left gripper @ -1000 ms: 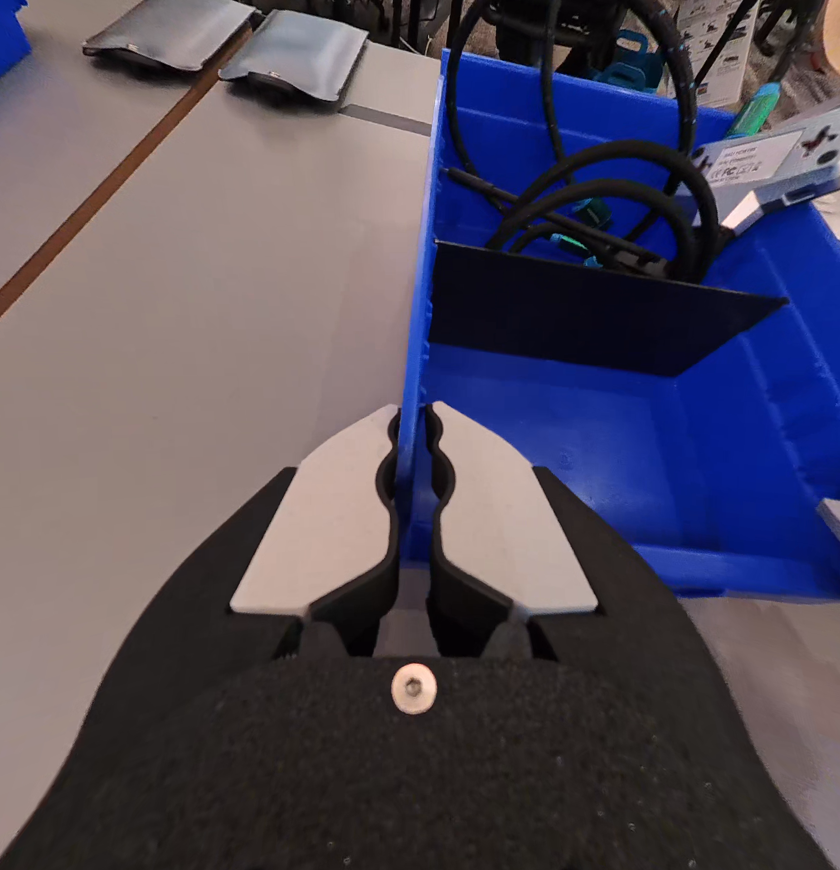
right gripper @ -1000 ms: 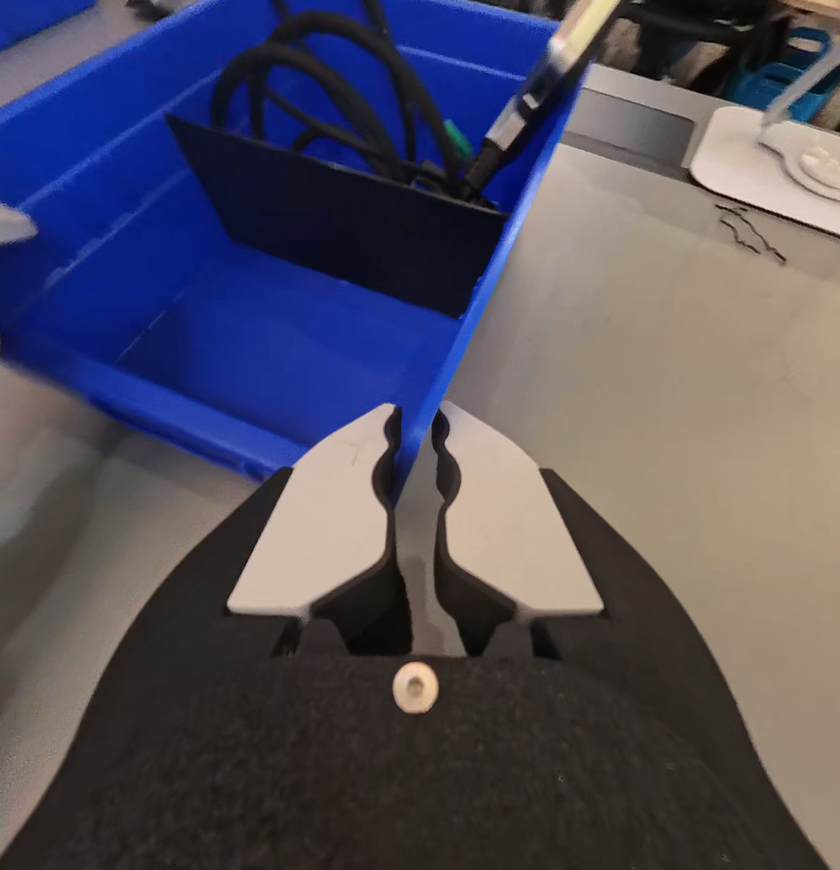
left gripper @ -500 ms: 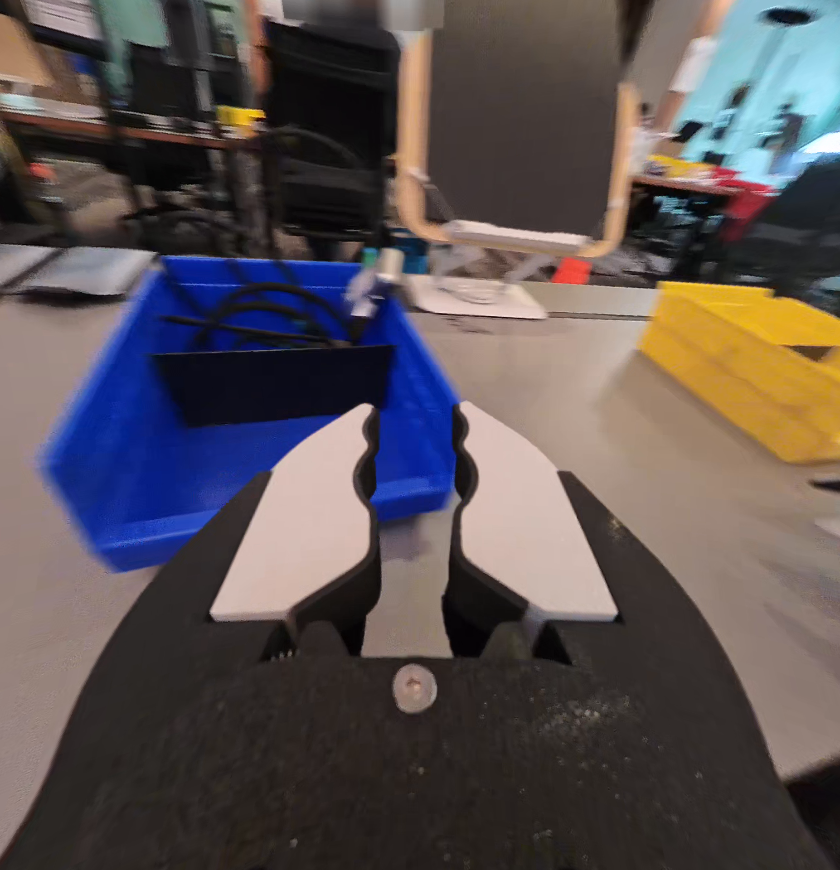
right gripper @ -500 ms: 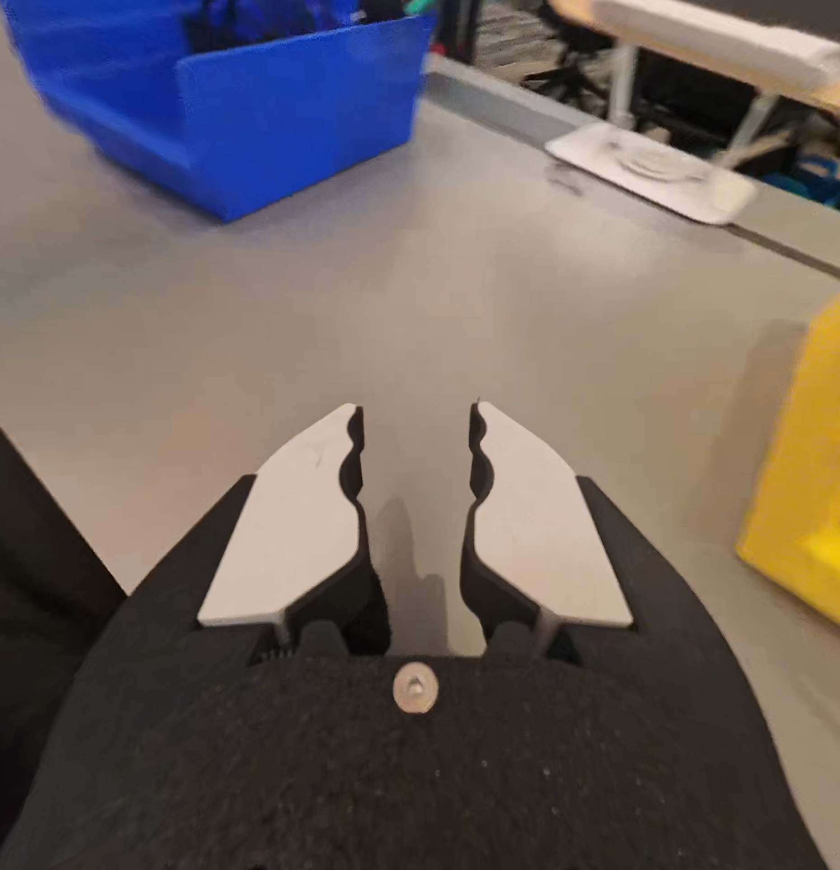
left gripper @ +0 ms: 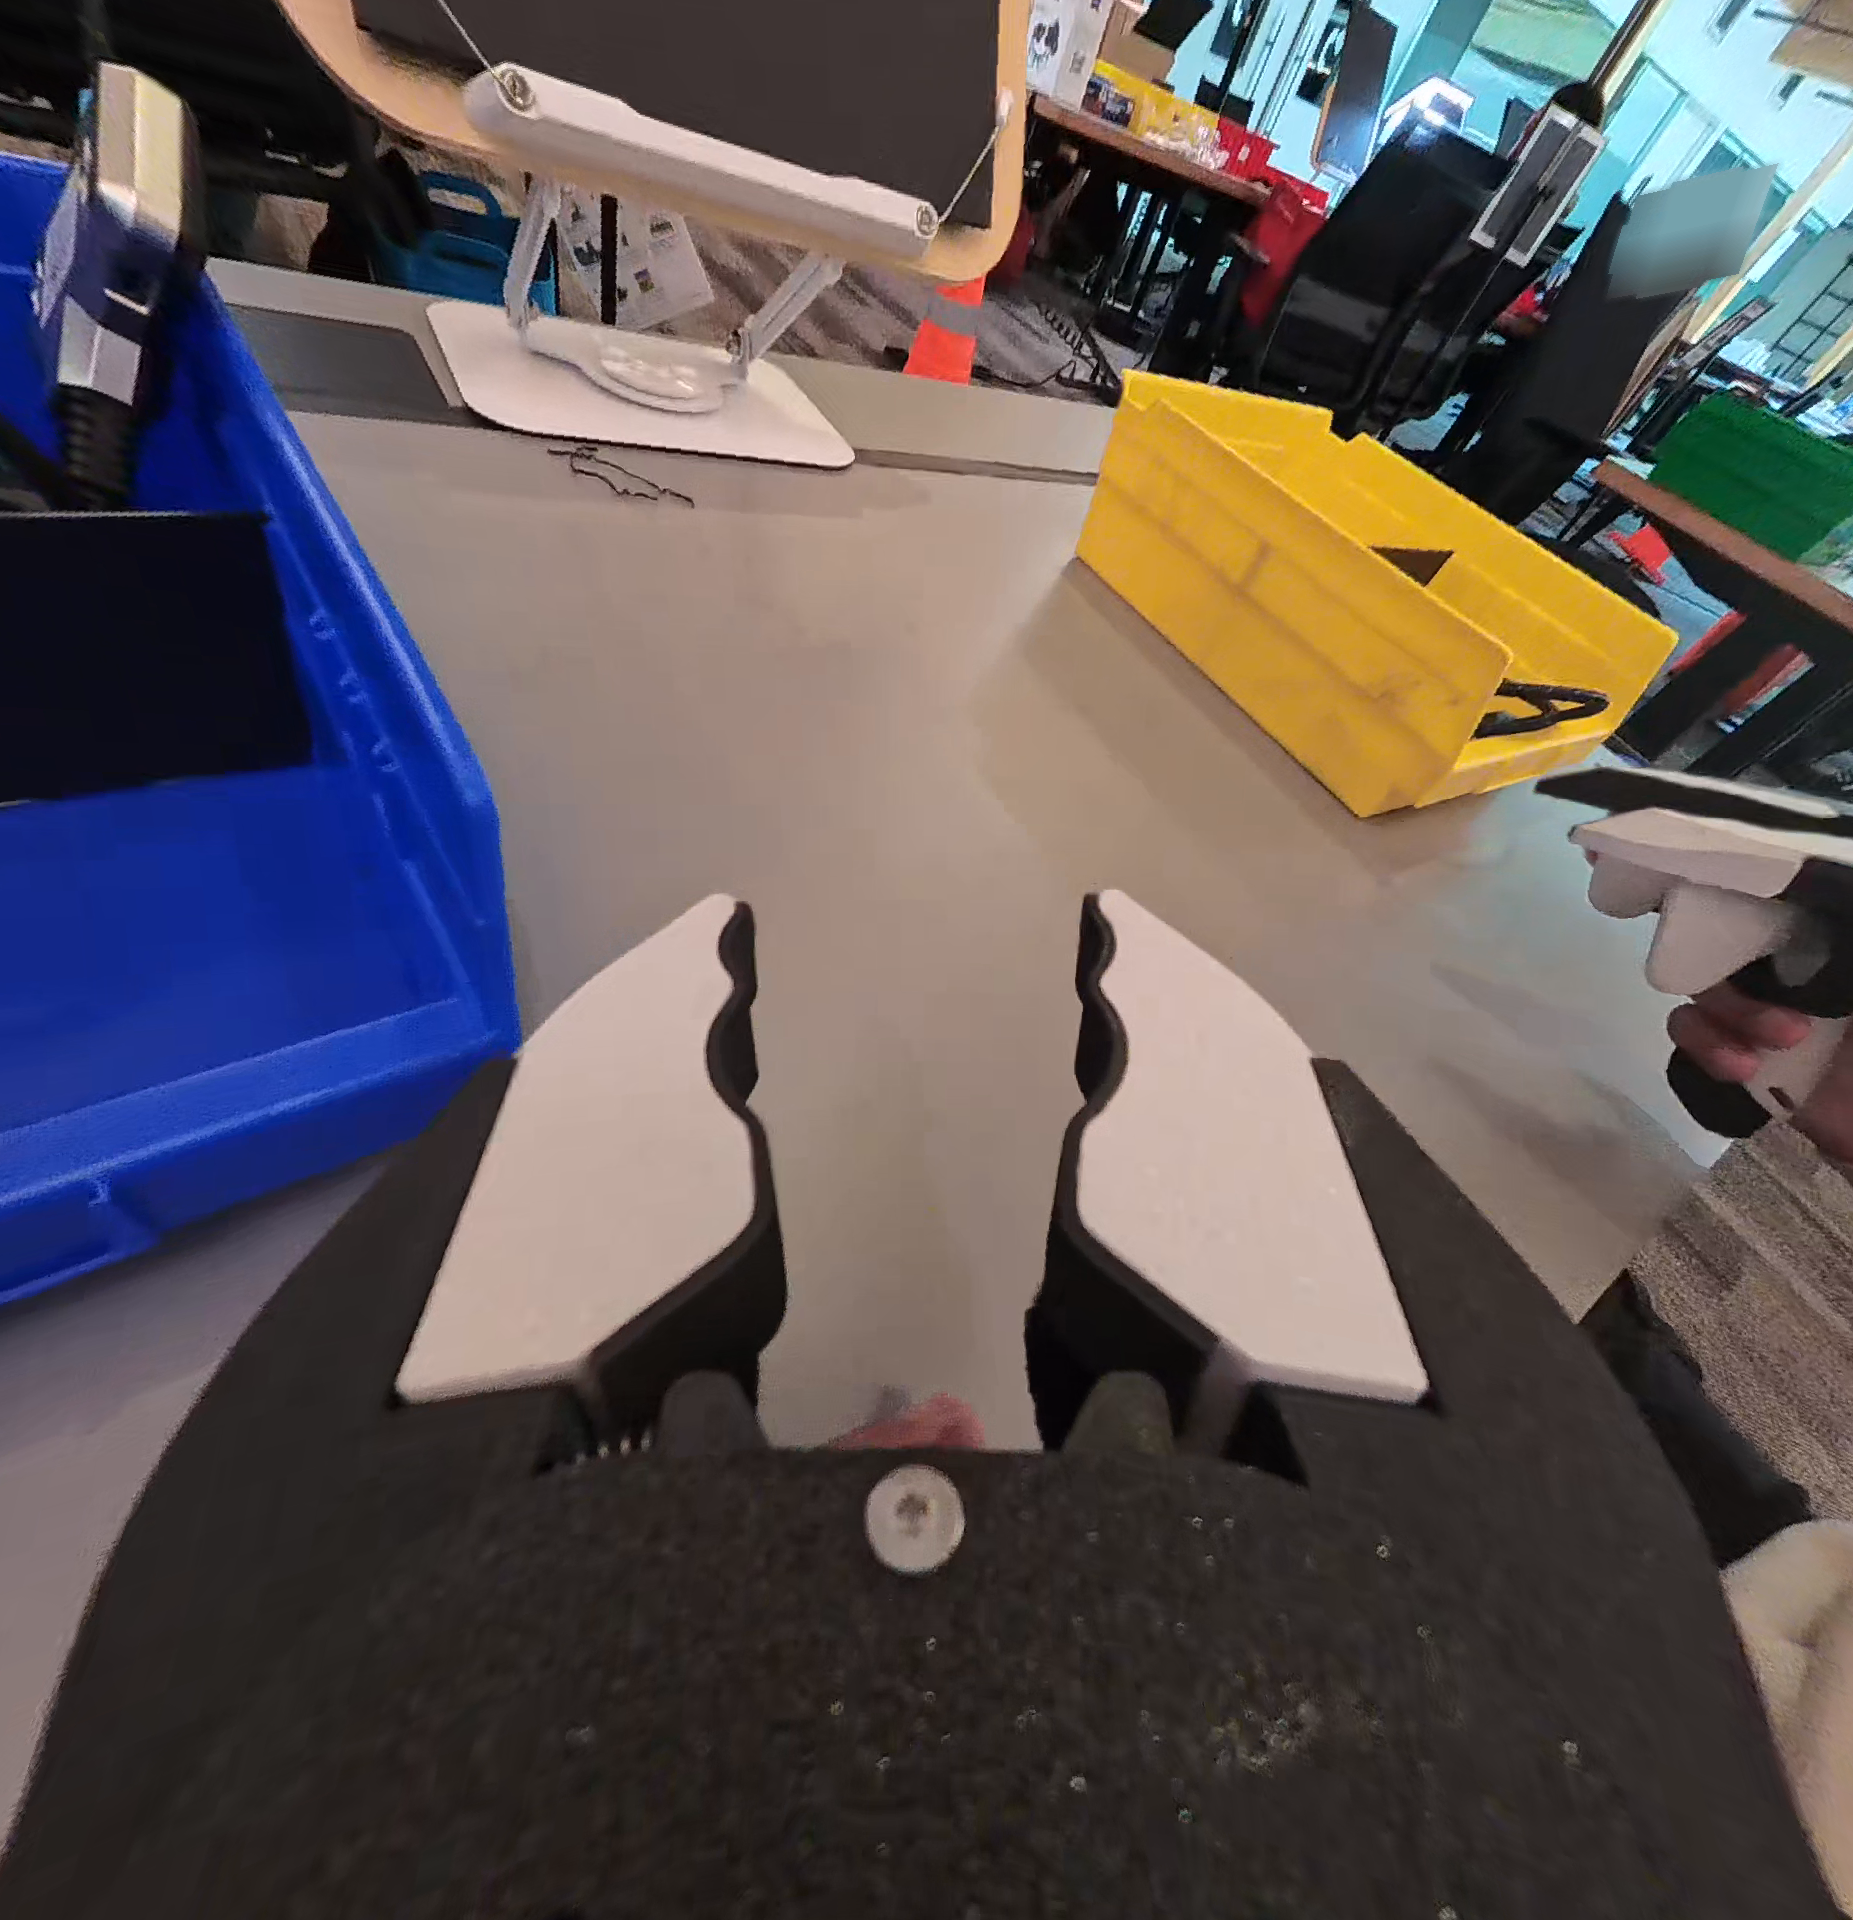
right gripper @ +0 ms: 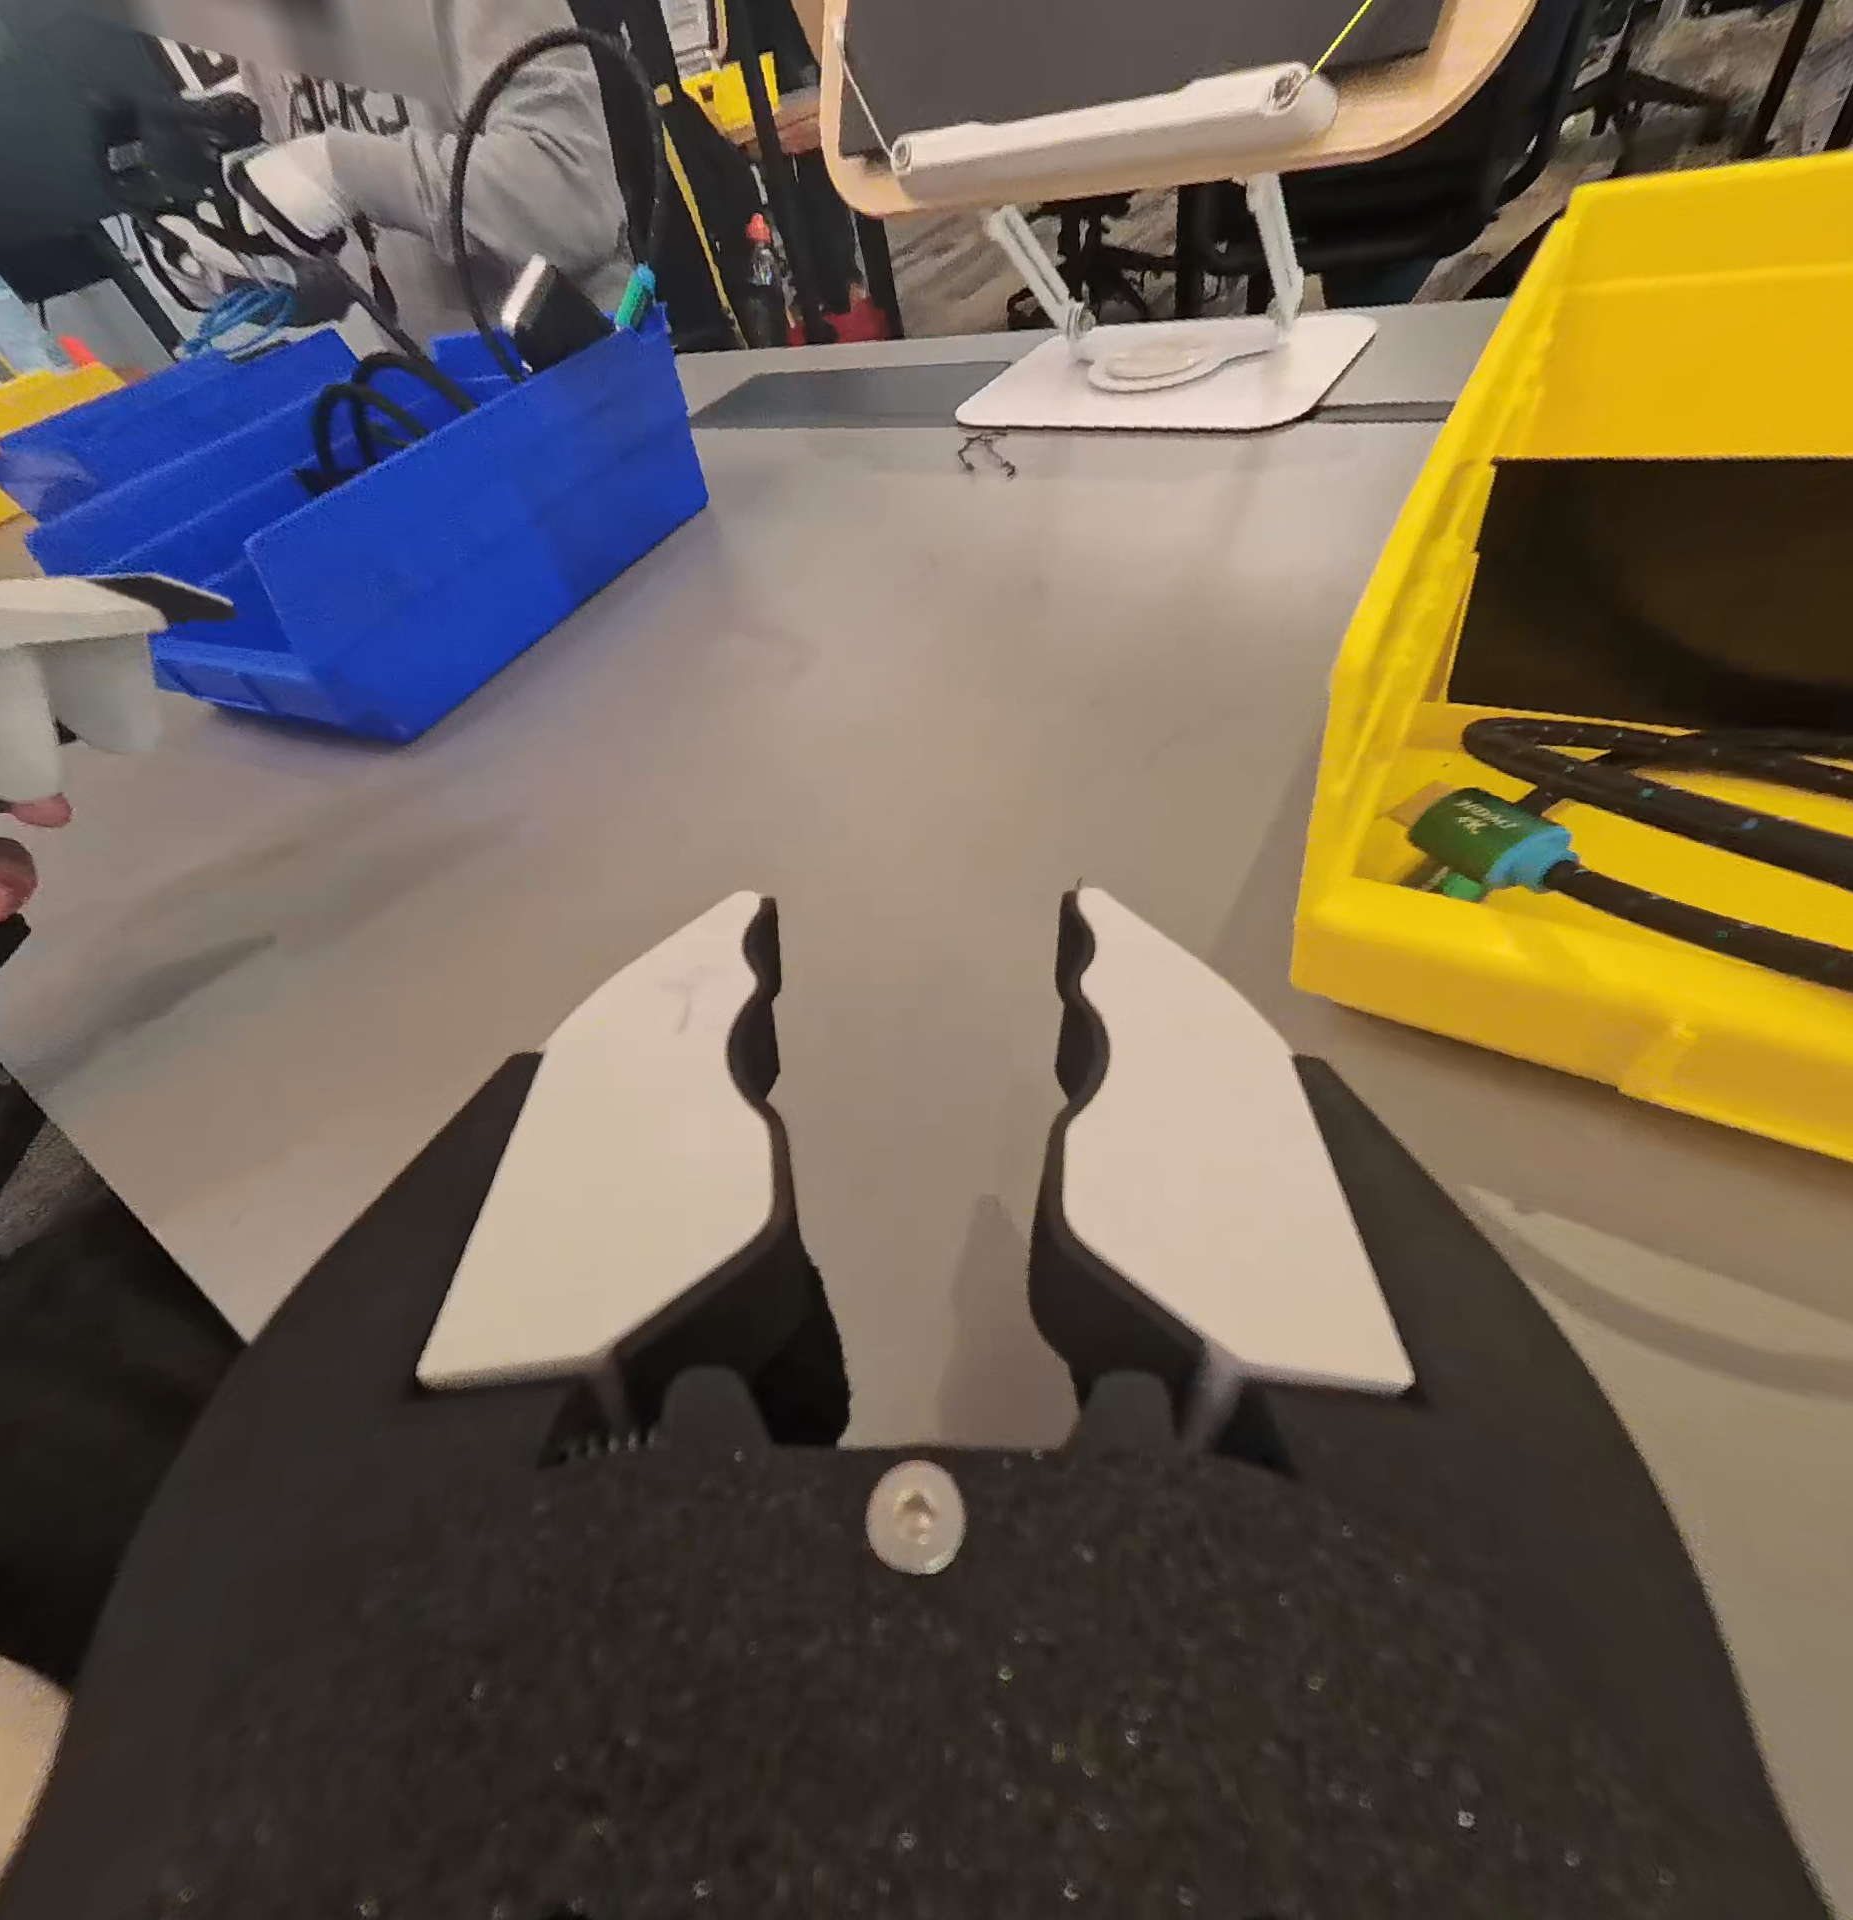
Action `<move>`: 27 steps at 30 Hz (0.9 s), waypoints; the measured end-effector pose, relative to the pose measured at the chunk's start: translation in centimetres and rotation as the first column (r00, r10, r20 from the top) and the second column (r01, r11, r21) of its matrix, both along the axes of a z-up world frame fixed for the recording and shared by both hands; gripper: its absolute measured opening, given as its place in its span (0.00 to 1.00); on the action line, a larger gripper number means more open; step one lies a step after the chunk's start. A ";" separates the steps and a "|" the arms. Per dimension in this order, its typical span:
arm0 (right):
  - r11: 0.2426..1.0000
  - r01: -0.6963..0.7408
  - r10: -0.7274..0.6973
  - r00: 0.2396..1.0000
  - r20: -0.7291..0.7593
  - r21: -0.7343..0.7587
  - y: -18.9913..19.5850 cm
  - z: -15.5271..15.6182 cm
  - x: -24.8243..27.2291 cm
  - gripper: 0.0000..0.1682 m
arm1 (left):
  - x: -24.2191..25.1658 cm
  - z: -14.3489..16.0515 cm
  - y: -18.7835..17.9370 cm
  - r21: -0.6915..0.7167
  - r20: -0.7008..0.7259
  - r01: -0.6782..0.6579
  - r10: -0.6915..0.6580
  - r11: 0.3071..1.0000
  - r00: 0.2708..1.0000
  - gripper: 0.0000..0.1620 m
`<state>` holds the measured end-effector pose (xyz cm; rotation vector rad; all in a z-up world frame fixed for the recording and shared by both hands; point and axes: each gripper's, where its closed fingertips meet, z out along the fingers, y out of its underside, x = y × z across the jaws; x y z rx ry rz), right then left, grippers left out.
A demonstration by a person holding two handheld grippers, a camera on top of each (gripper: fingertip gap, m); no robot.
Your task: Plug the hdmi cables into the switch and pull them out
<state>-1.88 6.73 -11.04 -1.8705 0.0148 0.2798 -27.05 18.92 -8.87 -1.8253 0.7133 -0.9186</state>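
Table (left gripper: 849, 727) grey, bare between blue bin (left gripper: 226, 935), yellow bin (right gripper: 1524, 987) | both tongs released, empty

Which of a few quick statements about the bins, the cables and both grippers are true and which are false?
1. The left gripper is open and holds nothing. True.
2. The right gripper is clamped on the blue bin's wall. False: it is open over bare table, apart from the blue bin.
3. A cable with a green plug lies in the yellow bin. True.
4. The blue bin is empty. False: black cables sit behind its divider.
5. The yellow bin stands on the floor. False: it stands on the table.
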 end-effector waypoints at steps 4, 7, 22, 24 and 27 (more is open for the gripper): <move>1.000 -0.006 0.006 1.000 0.003 -0.024 0.3 -0.5 -0.2 0.30 | -0.8 -0.3 0.3 0.009 -0.021 -0.008 0.008 1.000 1.000 0.37; 0.999 0.002 -0.002 1.000 0.008 -0.044 0.4 -1.1 -0.1 0.29 | -1.2 -1.1 0.8 0.011 -0.060 -0.009 0.010 1.000 0.998 0.39; 0.995 0.024 -0.024 1.000 0.004 -0.096 0.8 -2.2 0.7 0.26 | -0.6 -3.3 0.0 -0.015 -0.157 0.049 -0.051 0.999 0.986 0.41; 0.995 0.022 -0.021 1.000 0.012 -0.097 0.7 -2.2 0.7 0.26 | -0.6 -3.3 0.1 0.002 -0.168 0.043 -0.042 0.999 0.985 0.40; 0.995 0.025 -0.025 1.000 0.007 -0.091 0.6 -2.0 0.7 0.25 | -0.5 -3.9 -0.2 -0.017 -0.188 0.061 -0.063 0.998 0.980 0.40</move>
